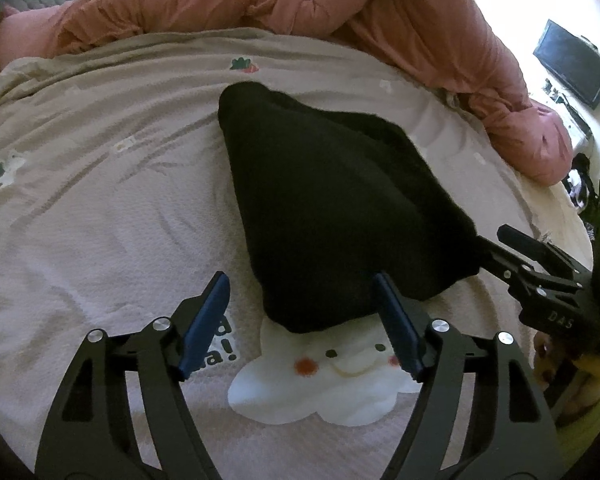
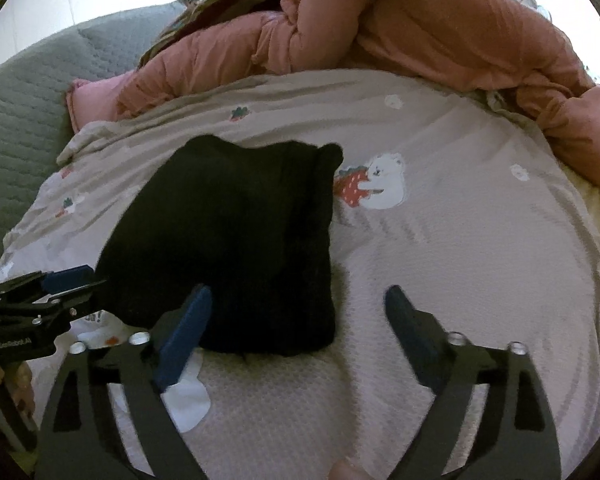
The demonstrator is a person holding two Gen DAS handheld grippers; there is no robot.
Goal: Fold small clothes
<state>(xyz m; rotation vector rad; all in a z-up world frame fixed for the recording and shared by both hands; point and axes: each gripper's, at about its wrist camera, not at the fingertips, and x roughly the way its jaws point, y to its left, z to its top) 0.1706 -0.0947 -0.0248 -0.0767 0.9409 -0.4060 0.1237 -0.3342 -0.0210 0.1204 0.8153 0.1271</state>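
A pale sheet (image 1: 100,208) printed with bears and strawberries covers the bed and carries everything here; along its far side a rumpled pink duvet (image 1: 380,12) is heaped up, and beyond the left end of that lies a green quilt (image 2: 20,120); no box or basket shows in either view (so nothing is held inside anything). The black garment (image 1: 332,208) lies folded into a thick wedge near the middle of the sheet, its near edge over a white cloud face print (image 1: 332,384); open sheet lies left of it in the left view, and to its right in the right view, out to a bear print (image 2: 384,180). The left gripper (image 1: 304,312) has its jaws spread wide and grips nothing; its right finger lies at the garment's near hem, though contact is hard to judge. The right gripper (image 2: 300,320) is likewise spread wide and empty; its left finger overlaps the garment's near corner, its right finger is over bare sheet.
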